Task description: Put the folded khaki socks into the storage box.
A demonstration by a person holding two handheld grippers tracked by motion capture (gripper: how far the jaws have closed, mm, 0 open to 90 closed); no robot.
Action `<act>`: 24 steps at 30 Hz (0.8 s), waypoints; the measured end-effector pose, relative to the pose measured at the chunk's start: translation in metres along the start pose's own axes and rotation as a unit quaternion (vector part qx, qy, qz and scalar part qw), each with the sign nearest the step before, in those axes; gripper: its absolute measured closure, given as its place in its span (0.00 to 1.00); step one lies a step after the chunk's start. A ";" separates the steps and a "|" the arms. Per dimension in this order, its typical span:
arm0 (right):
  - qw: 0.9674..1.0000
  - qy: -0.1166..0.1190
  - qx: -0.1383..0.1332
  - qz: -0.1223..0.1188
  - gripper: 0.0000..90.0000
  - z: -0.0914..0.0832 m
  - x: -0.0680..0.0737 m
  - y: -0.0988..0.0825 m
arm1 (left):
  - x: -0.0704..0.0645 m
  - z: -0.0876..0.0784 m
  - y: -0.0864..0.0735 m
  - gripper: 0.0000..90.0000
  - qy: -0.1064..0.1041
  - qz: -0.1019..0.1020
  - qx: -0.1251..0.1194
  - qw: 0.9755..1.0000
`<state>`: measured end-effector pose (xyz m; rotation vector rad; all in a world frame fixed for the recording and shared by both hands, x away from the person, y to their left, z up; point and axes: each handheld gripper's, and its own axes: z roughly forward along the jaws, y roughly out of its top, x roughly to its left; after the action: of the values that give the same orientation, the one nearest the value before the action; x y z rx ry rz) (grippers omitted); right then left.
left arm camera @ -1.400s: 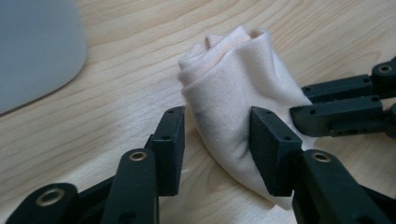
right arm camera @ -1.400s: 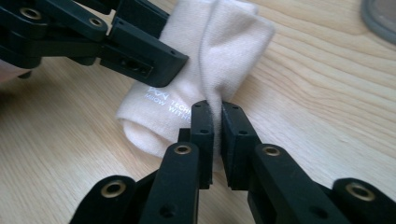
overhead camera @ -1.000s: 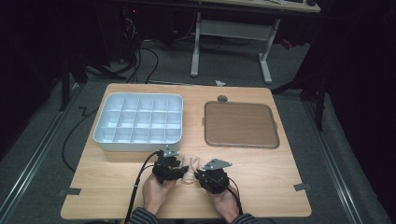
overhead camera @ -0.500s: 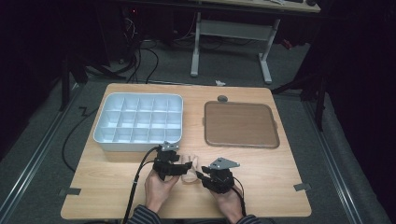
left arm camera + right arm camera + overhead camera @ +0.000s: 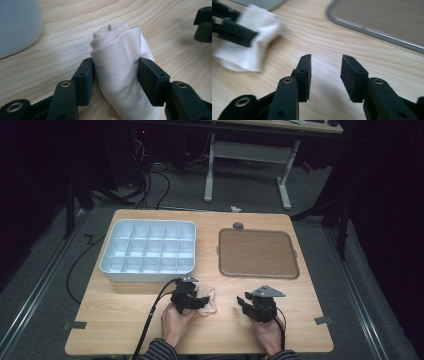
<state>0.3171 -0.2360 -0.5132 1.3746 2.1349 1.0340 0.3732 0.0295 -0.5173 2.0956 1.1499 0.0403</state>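
near the table's front edge, the folded white cloth sits between the left gripper's pads — jaws just closing, clamped on it; right gripper stands apart beside it — jaws just opening, nothing between.

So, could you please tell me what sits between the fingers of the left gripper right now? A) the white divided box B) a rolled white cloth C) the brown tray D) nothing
B: in the left gripper view, the rolled white cloth fills the gap in the left gripper, both fingers pressing its sides.
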 end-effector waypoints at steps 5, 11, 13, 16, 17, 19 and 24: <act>0.999 -0.038 0.010 0.007 0.62 -0.003 -0.024 -0.010 | 0.001 -0.002 -0.001 0.64 -0.005 0.007 0.000 1.000; 0.997 -0.069 0.018 0.020 0.58 -0.007 -0.044 -0.018 | 0.001 -0.005 -0.002 0.76 -0.009 0.020 -0.001 1.000; 0.997 -0.077 0.020 0.016 0.56 -0.007 -0.047 -0.019 | 0.000 -0.006 -0.002 0.77 -0.009 0.025 0.000 1.000; 0.997 -0.077 0.018 0.017 0.53 -0.004 -0.051 -0.022 | 0.000 -0.008 -0.003 0.78 -0.010 0.029 0.001 1.000; 0.997 -0.077 0.018 0.018 0.53 -0.004 -0.051 -0.022 | 0.000 -0.009 -0.003 0.78 -0.011 0.029 0.001 1.000; 0.997 -0.079 0.018 0.016 0.52 -0.003 -0.052 -0.022 | 0.001 -0.010 -0.001 0.79 -0.014 0.032 0.003 0.999; 0.997 -0.076 0.019 0.014 0.50 -0.002 -0.051 -0.021 | 0.005 -0.016 0.002 0.79 -0.011 0.044 0.006 0.999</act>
<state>0.3249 -0.2879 -0.5308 1.4564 2.0395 0.8742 0.3720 0.0418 -0.5054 2.1513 1.0482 0.0521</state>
